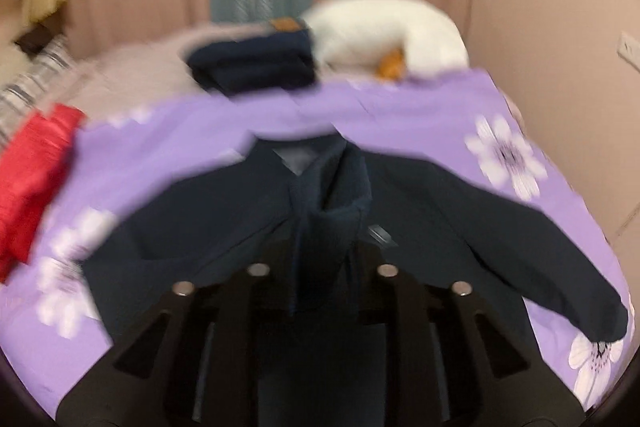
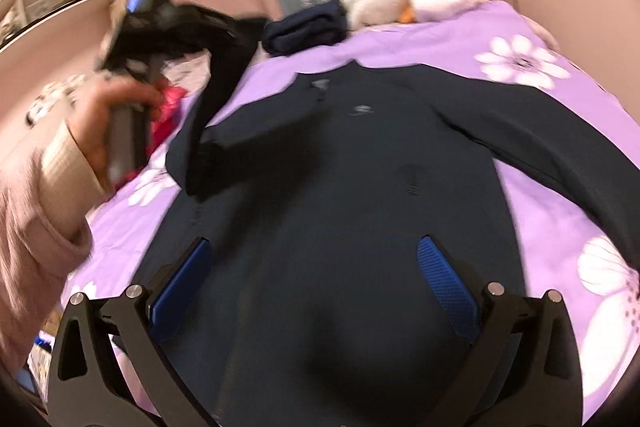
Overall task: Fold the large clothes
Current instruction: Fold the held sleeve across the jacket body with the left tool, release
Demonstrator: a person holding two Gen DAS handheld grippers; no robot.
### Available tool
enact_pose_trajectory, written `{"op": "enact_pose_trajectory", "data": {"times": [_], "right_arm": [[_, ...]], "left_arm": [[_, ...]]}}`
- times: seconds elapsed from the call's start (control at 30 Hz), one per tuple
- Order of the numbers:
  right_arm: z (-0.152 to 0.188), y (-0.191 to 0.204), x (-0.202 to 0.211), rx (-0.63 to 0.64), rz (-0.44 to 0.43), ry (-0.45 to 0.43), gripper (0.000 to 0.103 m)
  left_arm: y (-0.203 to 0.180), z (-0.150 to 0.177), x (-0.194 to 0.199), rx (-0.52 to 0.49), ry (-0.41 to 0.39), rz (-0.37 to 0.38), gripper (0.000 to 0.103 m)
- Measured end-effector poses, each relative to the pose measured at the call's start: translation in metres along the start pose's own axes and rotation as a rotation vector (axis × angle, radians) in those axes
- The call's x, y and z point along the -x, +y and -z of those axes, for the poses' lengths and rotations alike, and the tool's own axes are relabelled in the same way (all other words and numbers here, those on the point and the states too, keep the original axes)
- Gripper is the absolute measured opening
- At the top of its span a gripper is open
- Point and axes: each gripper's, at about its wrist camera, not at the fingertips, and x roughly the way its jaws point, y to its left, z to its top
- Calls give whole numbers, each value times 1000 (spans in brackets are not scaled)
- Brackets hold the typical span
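Jacket [image 2: 360, 155] lies spread front-up on your purple bedspread [image 2: 532, 39]. Your left tongs [image 2: 224, 39] have closed on its sleeve [image 2: 208, 107], lifting it so it can fold across the body. Your right tongs [image 2: 314, 279] hang wide open above the hem, holding nothing.

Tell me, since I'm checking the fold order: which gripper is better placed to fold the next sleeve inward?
Probably left. The left gripper is shut on the jacket's lifted sleeve, so it can carry it across. The right gripper hangs open above the hem, holding nothing.
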Motion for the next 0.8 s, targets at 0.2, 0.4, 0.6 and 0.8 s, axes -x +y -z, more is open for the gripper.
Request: {"op": "enact_pose_trajectory", "data": {"times": [0.2,0.4,0.6,0.8], "right_arm": [[2,-26,-12,-53,29,39,102],[-25,-25,-53,-64,-50,83,102],[-75,-28,-130,-108,-101,149,102],[-95,-35,-201,-145,-58,224,85]], "left_arm": [[-4,52,-29,90,108,128,67],[103,85,34,277,27,164,88],[228,136,36,530,68,98,88],[274,161,1,765,87,235,88]]}}
